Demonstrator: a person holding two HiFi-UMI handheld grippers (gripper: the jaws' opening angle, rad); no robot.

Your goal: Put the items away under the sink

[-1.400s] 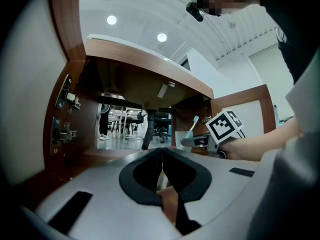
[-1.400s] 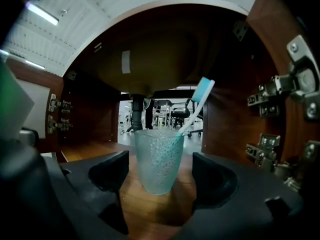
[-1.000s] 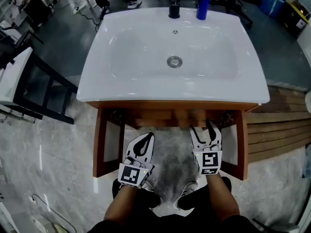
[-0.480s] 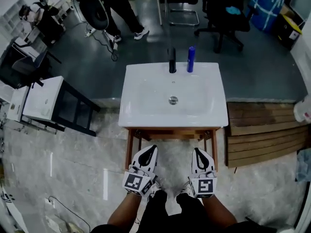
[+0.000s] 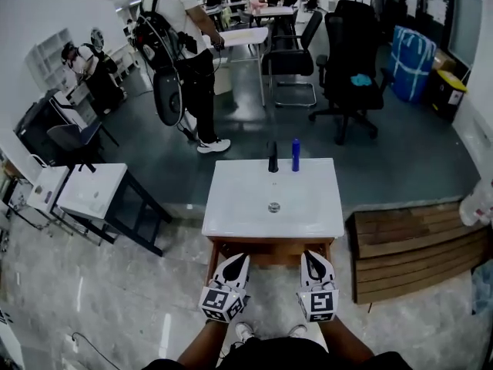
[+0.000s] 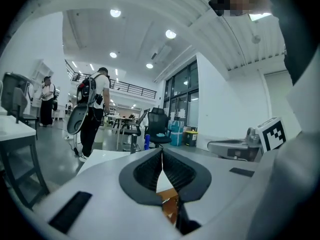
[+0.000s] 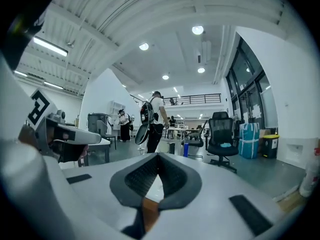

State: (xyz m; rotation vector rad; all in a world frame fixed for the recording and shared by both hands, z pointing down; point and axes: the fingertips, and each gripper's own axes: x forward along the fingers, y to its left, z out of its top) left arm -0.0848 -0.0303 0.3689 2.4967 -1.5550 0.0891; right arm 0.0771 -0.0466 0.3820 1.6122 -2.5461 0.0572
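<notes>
Both pairs of jaws are pressed together. On the left gripper (image 6: pixel 161 153) the ribbed black pads meet at the tips, and a narrow slit lower down shows white bench top and brown wood. The right gripper (image 7: pixel 157 157) is the same, tip against tip with a sliver of wood below. In the head view the two grippers are held side by side just off the front edge of the bench (image 5: pixel 231 220), one toward each front corner, jaws pointing at its wooden frame (image 5: pixel 269 247).

One bottle (image 5: pixel 295 155) stands on the bench: slim, plain blue, a straight cylinder. It is upright, long axis vertical, top up. It sits at the back edge, a little right of the middle and just beside the black tap (image 5: pixel 272 158), which is on its left. The drain (image 5: pixel 273 206) lies between the bottle and the grippers. The bottle is well apart from both pairs of jaws, across the whole depth of the bench, and closer to the right gripper's line than the left's.

Past the back edge a person (image 5: pixel 181 37) with a backpack stands on the grey floor, and a black chair (image 5: pixel 350 75) is behind the back right corner. Wooden planks (image 5: pixel 416 249) lie off the right edge, and a white table (image 5: pixel 85 191) stands off the left.
</notes>
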